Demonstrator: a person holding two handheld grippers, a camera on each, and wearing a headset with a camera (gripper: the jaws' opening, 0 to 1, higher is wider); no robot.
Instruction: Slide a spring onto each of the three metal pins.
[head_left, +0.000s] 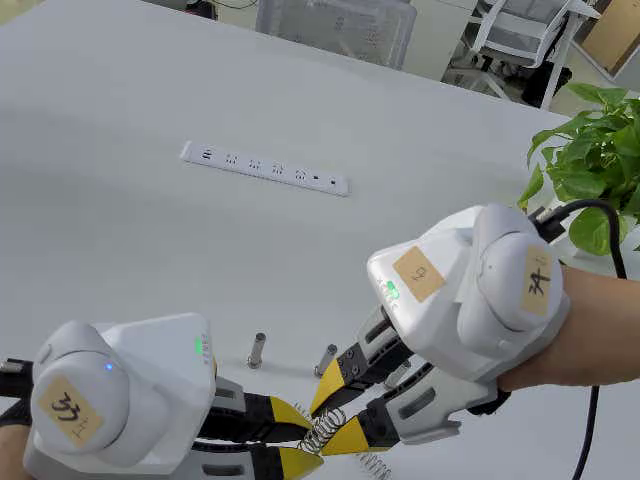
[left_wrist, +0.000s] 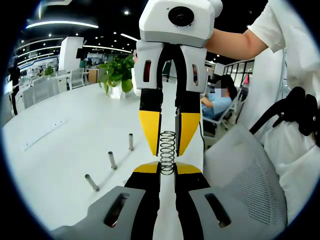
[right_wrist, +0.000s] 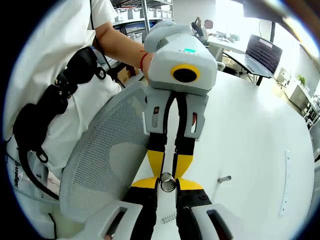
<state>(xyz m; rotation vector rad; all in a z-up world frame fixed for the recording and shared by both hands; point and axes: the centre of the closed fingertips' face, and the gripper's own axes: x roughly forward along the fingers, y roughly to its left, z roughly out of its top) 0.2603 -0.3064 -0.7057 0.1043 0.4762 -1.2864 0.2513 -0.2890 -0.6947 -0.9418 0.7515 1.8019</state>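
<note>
Currently the spring (head_left: 322, 430) hangs in the air at 6 o'clock in the head view, gripped at both ends.

- Left gripper (head_left: 297, 437): jaws narrow, yellow tips pinched on the spring's near end. It carries a tan sticker (head_left: 68, 408) with handwriting that I cannot read.
- Right gripper (head_left: 337, 413): jaws narrow, tips flanking the spring's other end. It carries two tan stickers; one (head_left: 418, 273) looks like "6", the other is unreadable.
- A second spring (head_left: 375, 462) lies on the white table (head_left: 120, 250) just below the grippers.
- In the left gripper view, three metal pins (left_wrist: 112, 160) stand upright in a row at 8 o'clock, all bare.
- Further out, a white power strip (head_left: 265, 167) lies at 11 o'clock.
- A green plant (head_left: 590, 150) sits at 2 o'clock by the table edge.
</note>
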